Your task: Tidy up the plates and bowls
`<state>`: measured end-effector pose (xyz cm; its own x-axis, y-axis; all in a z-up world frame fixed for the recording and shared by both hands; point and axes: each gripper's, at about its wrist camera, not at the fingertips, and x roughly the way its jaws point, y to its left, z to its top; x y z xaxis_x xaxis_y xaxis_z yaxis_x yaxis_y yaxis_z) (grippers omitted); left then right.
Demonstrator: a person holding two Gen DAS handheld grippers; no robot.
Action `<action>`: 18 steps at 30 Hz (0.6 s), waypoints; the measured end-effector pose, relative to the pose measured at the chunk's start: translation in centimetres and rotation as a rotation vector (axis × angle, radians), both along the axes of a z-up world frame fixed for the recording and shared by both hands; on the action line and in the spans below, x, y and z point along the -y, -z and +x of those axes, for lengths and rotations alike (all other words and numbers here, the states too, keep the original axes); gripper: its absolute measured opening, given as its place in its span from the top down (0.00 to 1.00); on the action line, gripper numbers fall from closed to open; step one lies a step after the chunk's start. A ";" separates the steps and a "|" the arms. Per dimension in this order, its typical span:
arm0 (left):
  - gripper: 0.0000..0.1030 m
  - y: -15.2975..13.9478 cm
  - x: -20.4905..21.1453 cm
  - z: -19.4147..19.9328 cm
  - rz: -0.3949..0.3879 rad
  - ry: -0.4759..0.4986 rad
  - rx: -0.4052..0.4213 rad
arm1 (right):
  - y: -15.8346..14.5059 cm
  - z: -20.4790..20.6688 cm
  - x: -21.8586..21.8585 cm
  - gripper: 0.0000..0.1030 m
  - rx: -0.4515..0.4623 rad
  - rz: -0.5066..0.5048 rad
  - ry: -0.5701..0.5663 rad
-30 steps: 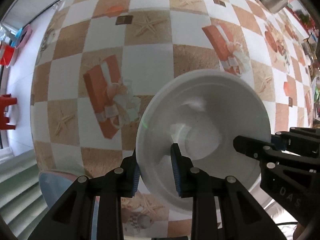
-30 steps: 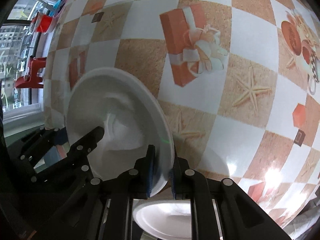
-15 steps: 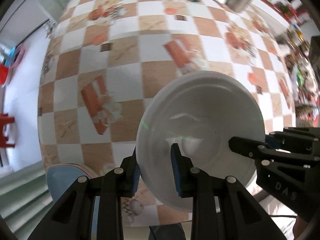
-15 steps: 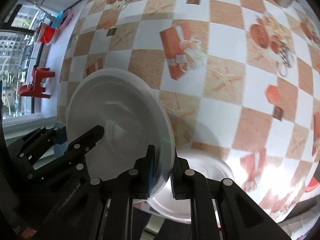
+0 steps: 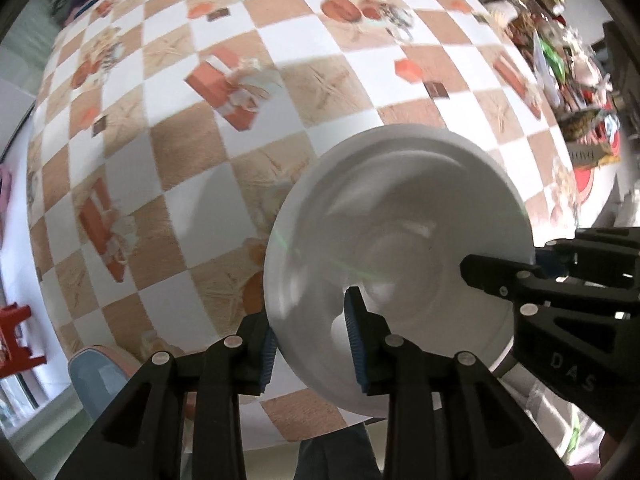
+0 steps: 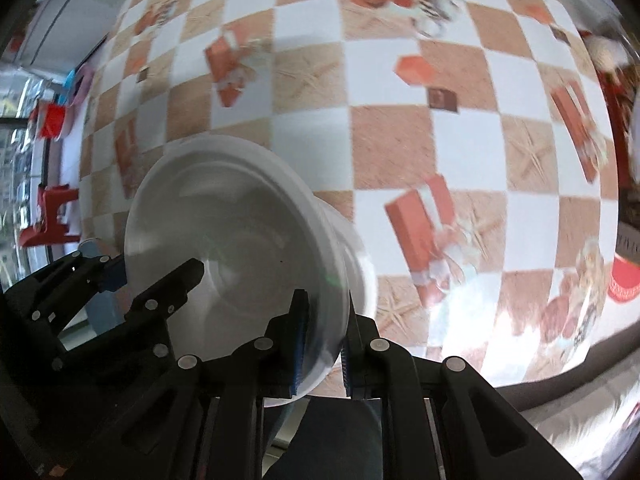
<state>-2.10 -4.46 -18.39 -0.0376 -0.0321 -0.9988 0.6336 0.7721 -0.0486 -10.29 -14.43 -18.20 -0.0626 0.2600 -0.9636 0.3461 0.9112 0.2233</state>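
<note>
**Both grippers on one white bowl, held above the tabletop**

Your left gripper (image 5: 312, 336) has the near-left rim of the white bowl (image 5: 400, 240) between its blue pads: one finger sits outside the wall, the other reaches inside. Its jaws have just been opening a little with the rim still between them, and the blur does not let you tell whether the pads still press on it. Your right gripper (image 6: 324, 336) is clamped together on the opposite rim of the same bowl, one finger inside, one outside, the thin wall pinched tightly between the pads.

In the left wrist view the right gripper comes in from the right of the bowl, its black finger lying across the inside. In the right wrist view the left gripper shows at the bowl's left edge in the same way.

The bowl is tilted with its open side toward both cameras and hangs above the checkered tabletop (image 5: 208, 168), over its near edge. Beyond the bowl the cloth shows orange gift boxes and starfish. A blue chair seat (image 5: 100, 376) lies left of the bowl, below the tabletop edge, and a red stool (image 6: 52, 216) stands farther left on the floor. Right of the bowl, at the tabletop's far side, is a blurred clutter of packages (image 5: 560, 60).
</note>
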 end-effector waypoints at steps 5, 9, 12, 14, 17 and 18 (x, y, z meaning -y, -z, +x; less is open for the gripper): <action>0.58 0.9 -0.2 -0.4 0.027 0.010 -0.036 | 1.0 -1.1 0.6 0.84 -0.018 0.003 0.028; 0.33 0.0 -1.0 -0.5 0.024 0.013 -0.015 | 1.2 -1.4 0.7 0.84 -0.017 0.024 0.048; 0.25 -1.0 -1.6 -0.5 0.007 0.025 -0.008 | 1.0 -1.9 1.3 0.84 -0.018 0.033 0.069; 0.24 -1.7 -2.2 -0.5 0.001 0.026 -0.007 | 0.6 -2.2 1.8 0.84 -0.012 0.026 0.076; 0.23 -2.4 -3.2 -0.5 -0.010 0.015 -0.015 | -0.1 -2.2 2.2 0.30 0.002 0.026 0.094; 0.23 -2.7 -3.6 -0.5 -0.013 0.012 -0.015 | -0.5 -2.3 2.4 0.11 0.015 0.028 0.102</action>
